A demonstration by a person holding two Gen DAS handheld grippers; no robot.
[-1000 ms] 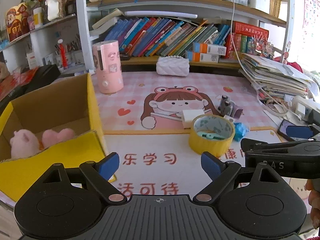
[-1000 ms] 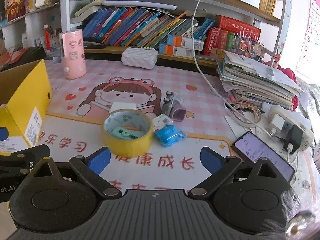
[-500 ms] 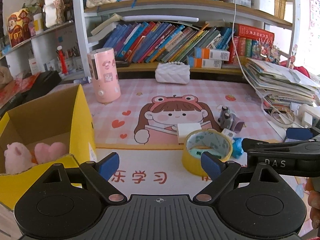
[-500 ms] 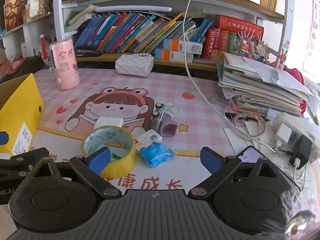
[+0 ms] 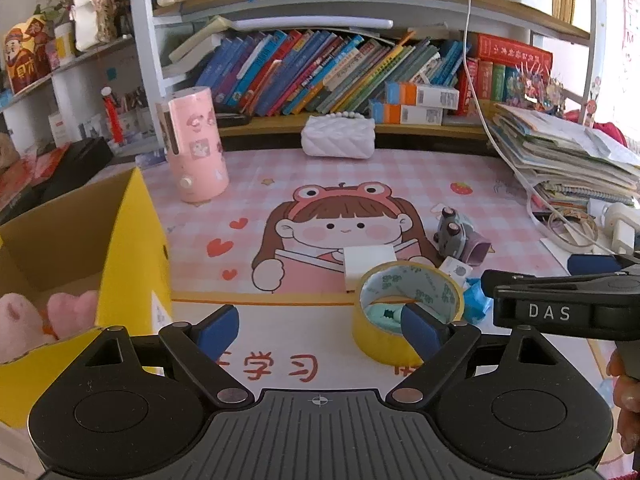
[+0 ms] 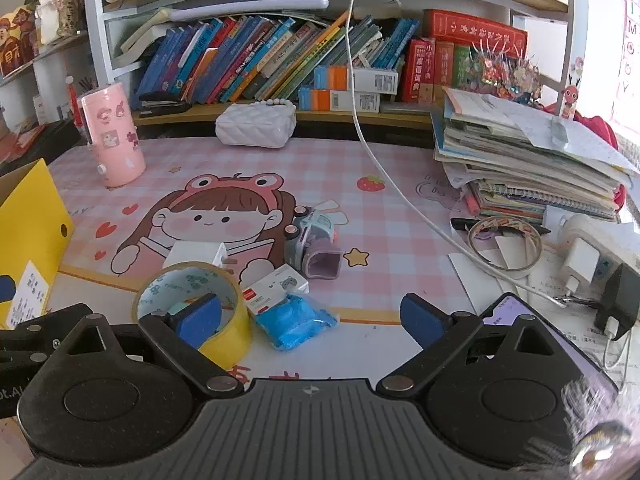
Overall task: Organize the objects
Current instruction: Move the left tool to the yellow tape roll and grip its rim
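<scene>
Both grippers wide open, nothing held. Left gripper [image 5: 320, 326]: the gap between its fingers frames only bare mat, and the yellow tape roll [image 5: 406, 316] sits just beyond its right fingertip, which overlaps the roll's rim in view; can't tell if it touches. Right gripper [image 6: 310, 316]: the blue packet [image 6: 294, 326] lies dead ahead between its fingers, the same tape roll behind its left fingertip, and the small white box [image 6: 276, 286] plus the toy car [image 6: 314, 246] farther out along the midline. My read: the loose items are clustered ahead of the fingers so either tool can reach them, and the yellow cardboard box [image 5: 132, 240] stands off the left gripper's left finger as the drop target. Spread fingers fit an approach, not a grasp; which item goes first is unclear. Left view alone shows inside the box: two pink plush toys [image 5: 48, 316] already in there, plus the right tool's body off its right finger. Right view alone shows the phone [image 6: 516, 316] past its right finger and the white charger [image 6: 196, 254] beyond the roll, prongs visible.
</scene>
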